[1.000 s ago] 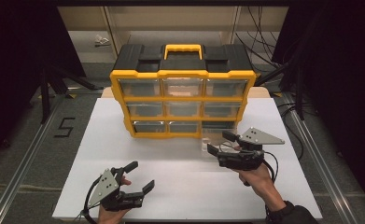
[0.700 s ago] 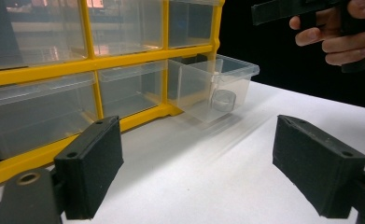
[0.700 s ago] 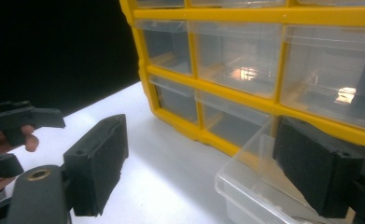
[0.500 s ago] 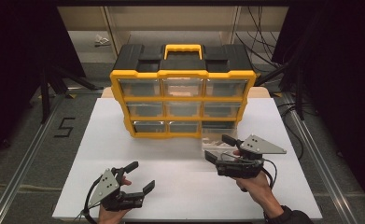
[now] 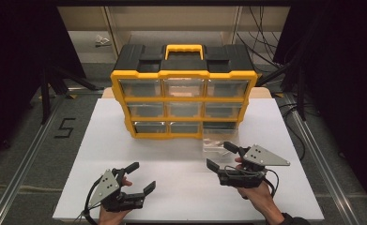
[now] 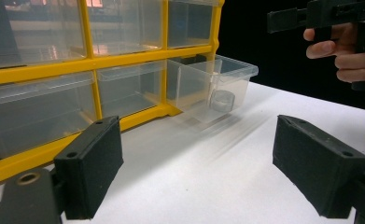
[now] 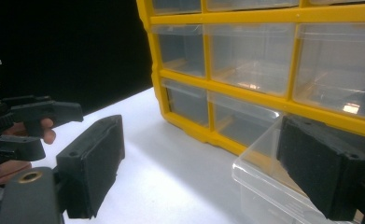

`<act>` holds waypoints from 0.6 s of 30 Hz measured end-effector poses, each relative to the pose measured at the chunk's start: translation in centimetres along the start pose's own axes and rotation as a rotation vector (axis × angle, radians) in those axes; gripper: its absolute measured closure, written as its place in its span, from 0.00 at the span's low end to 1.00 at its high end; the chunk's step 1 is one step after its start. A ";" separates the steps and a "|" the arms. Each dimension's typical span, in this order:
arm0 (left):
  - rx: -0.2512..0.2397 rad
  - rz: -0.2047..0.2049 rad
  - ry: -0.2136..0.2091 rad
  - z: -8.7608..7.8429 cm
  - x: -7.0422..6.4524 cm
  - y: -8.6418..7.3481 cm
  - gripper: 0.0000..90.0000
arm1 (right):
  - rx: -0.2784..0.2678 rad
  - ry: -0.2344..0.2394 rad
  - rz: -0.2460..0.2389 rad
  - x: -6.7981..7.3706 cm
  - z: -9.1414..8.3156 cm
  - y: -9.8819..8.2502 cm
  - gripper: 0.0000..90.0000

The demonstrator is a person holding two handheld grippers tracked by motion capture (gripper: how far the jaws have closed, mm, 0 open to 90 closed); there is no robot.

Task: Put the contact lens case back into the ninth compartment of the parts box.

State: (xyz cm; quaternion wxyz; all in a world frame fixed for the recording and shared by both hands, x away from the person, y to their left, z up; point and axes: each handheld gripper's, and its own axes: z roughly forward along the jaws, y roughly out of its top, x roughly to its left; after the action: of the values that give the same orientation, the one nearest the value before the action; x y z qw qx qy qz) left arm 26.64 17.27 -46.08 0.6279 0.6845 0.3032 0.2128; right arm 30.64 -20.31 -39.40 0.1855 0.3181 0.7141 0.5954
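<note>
Lower left of the high view: left gripper (image 5: pixel 137 180) over the white table (image 5: pixel 172 178) near its front edge, jaws spread wide, nothing between them. Lower right of the same view: right gripper (image 5: pixel 224 157), jaws just opened to wide, no contact with anything; one pad just beside the rim of the clear drawer (image 5: pixel 215 142), seen close in the right gripper view at lower right (image 7: pixel 259 186). Clear drawer fully out of the cabinet, resting on the table just in front of the vacant bottom-right slot (image 5: pixel 221 125). Small clear round object (image 6: pixel 222 100) inside the drawer, centre right in the left gripper view. Beyond, centre of the high view: yellow organizer cabinet (image 5: pixel 183 75) upright on the table, three rows of clear drawers, black top, yellow carry handle (image 5: pixel 184 48). Farther off, upper part of the frame: shelving, contents indistinct.
</note>
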 end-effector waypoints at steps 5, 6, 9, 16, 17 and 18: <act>-0.001 -0.002 -0.003 0.0 0.0 0.0 0.17 | -0.014 -0.001 0.004 -0.1 -0.3 -0.5 0.18; -0.002 -0.002 -0.003 0.0 0.0 0.0 0.17 | -0.014 0.000 0.004 -0.1 -0.3 -0.6 0.18; -0.002 -0.003 -0.004 0.0 0.0 0.0 0.17 | -0.018 -0.002 0.004 -0.1 -0.5 -0.8 0.18; 0.003 -0.002 -0.009 0.0 0.0 0.0 0.17 | -0.025 -0.009 -0.005 -0.1 -0.7 -1.3 0.18; 0.003 -0.002 -0.010 0.0 0.0 0.0 0.17 | -0.027 -0.013 -0.007 -0.1 -0.8 -1.3 0.18; 0.004 -0.003 -0.010 0.0 0.0 0.0 0.17 | -0.029 -0.017 -0.011 -0.1 -0.9 -1.4 0.18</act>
State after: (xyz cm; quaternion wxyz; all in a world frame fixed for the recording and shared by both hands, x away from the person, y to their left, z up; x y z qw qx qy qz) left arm 26.68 17.25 -46.09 0.6284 0.6864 0.3012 0.2078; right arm 29.81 -21.13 -40.57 0.1994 0.3164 0.7056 0.6018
